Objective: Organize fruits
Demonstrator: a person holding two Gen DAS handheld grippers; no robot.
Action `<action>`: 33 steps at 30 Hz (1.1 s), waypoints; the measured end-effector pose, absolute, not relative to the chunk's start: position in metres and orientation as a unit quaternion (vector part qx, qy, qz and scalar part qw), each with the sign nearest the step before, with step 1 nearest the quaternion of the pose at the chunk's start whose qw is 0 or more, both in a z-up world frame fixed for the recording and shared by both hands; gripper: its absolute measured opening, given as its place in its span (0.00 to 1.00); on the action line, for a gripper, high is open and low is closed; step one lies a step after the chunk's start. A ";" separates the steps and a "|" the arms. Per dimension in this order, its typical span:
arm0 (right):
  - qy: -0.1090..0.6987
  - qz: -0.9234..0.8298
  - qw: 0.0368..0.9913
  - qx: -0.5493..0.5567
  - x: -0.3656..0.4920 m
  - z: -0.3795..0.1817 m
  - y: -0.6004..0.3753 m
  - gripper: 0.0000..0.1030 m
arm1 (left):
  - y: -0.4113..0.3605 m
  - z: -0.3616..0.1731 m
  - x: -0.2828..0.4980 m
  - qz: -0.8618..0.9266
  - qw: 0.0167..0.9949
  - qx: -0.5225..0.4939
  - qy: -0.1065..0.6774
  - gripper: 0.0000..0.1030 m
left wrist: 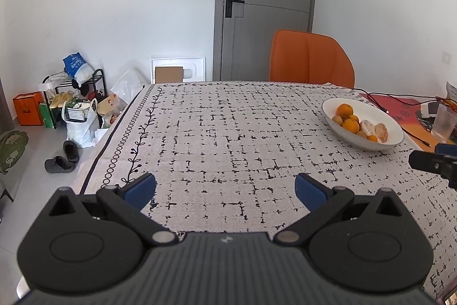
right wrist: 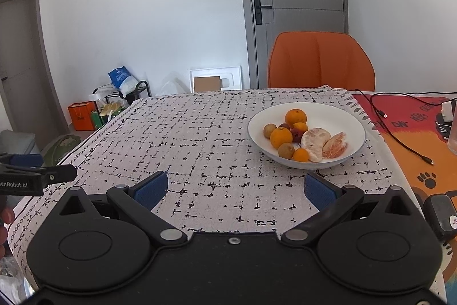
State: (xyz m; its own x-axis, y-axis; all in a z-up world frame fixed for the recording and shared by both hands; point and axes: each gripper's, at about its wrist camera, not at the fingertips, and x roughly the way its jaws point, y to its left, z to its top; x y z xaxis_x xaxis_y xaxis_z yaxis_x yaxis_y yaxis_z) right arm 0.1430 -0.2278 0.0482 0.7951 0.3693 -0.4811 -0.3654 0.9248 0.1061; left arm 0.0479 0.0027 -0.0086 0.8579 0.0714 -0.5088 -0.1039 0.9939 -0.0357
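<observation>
A white oval bowl (right wrist: 354, 116) stands on the worktop (right wrist: 200, 139), which is covered by a grey cloth with black broken-line checks. The bowl holds mixed fruit (right wrist: 302, 135), all piled together and touching. Count from the right wrist view: two large oranges, two small oranges, two brown round fruits, two peeled citrus pieces, and some dark red fruit partly hidden, number not determinable. Right gripper (right wrist: 237, 187): jaws wide, holding nothing; the bowl lies at 1 o'clock, just beyond the right blue pad (right wrist: 321, 192), apart from it. Left gripper (left wrist: 225, 187): jaws wide, holding nothing; the bowl (left wrist: 368, 143) sits at 2 o'clock, well apart. One orange chair (right wrist: 320, 62) stands at 12 o'clock behind the worktop. One black cable (right wrist: 400, 139) lies at 3 o'clock of the bowl.
</observation>
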 end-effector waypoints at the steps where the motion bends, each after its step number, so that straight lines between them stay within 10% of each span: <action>1: 0.255 0.194 0.947 0.005 0.143 0.048 -0.228 1.00 | 0.003 -0.008 0.048 0.046 0.963 -0.031 0.263 1.00; 33: 0.265 0.193 0.945 0.004 0.145 0.045 -0.226 1.00 | 0.002 -0.005 0.047 0.042 0.964 -0.033 0.259 1.00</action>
